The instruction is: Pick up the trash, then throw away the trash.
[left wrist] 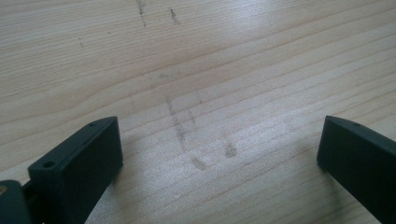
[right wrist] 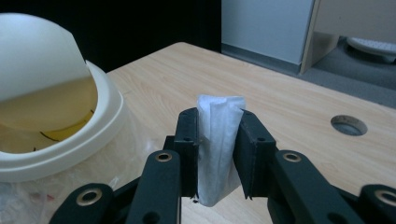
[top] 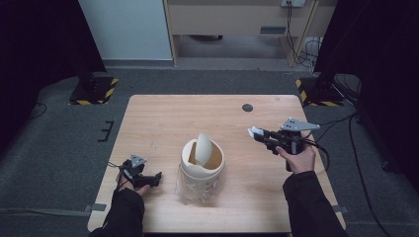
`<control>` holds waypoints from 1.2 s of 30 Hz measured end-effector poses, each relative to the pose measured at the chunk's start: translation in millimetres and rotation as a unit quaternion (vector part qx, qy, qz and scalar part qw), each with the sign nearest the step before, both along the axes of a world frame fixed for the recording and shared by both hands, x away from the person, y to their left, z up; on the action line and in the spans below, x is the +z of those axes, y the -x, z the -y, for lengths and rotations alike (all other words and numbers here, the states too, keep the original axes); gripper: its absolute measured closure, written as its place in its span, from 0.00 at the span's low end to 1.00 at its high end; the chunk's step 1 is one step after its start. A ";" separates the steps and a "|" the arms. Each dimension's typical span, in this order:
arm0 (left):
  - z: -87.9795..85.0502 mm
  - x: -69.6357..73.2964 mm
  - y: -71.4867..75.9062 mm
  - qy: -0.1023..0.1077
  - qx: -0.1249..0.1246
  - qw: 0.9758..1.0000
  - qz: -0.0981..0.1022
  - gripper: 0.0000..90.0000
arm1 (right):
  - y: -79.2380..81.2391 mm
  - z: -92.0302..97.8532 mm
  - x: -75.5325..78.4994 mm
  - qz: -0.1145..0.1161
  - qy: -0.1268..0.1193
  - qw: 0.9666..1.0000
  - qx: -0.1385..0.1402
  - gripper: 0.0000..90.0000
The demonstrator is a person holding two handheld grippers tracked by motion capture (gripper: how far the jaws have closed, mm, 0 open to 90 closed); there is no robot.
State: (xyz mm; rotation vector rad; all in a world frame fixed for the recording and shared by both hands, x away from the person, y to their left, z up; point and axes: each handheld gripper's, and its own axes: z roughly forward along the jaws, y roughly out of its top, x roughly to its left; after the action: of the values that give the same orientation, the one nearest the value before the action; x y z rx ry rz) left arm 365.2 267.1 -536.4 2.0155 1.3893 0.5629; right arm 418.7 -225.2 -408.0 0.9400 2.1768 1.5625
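a folded white tissue [right wrist: 217, 144] is clamped between the jaws of the right gripper [right wrist: 218, 140], which are drawn in narrow against it from both sides; the tissue stands upright between the pads, its top edge poking out above them and its lower end hanging just below. in the high view the right gripper [top: 258, 132] is seen held above the right part of the table [top: 158, 118], pointing left toward the bin, with the white tissue [top: 255, 131] at its tip and the person's right hand [top: 297, 157] wrapped around the handle behind it.

a small cream bin [top: 202, 160] with a swing lid [top: 203, 148] is set near the middle of the table, toward the near edge — the lid is tilted up on edge, so the opening is exposed. a clear plastic liner [top: 195, 187] is draped around the bin's lower body. in the right gripper view the bin [right wrist: 70, 135] is seen to the left of the held tissue, apart from it, with the lid [right wrist: 39, 51] raised over it.

the left gripper [top: 154, 177] is held low at the near left of the table, just left of the bin and apart from it. in the left gripper view its jaws are spread wide, with bare wood of the table [left wrist: 201, 70] between them and nothing gripped. a round cable hole [top: 247, 107] is set in the far right part of the tabletop.
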 end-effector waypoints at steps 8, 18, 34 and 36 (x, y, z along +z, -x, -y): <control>0.0 0.0 0.0 0.000 0.000 1.000 0.000 0.00 | 4.3 2.6 14.4 0.016 -0.020 1.000 0.000 0.80; 0.0 0.0 -0.1 0.000 0.000 1.000 0.000 0.00 | 8.9 -2.2 25.0 0.026 -0.038 0.999 0.012 0.81; 0.1 0.0 0.0 0.000 0.000 1.000 0.000 0.00 | 14.0 -16.5 29.2 0.025 -0.061 0.997 0.046 0.81; 0.1 0.0 0.0 -0.001 0.000 1.000 0.000 0.00 | 15.3 -18.8 31.3 0.027 -0.064 0.996 0.052 0.81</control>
State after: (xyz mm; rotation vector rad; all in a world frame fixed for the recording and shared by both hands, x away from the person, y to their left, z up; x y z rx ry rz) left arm 365.2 267.0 -536.4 2.0170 1.3886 0.5632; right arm 403.4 -206.4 -376.7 0.8224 2.1407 1.7741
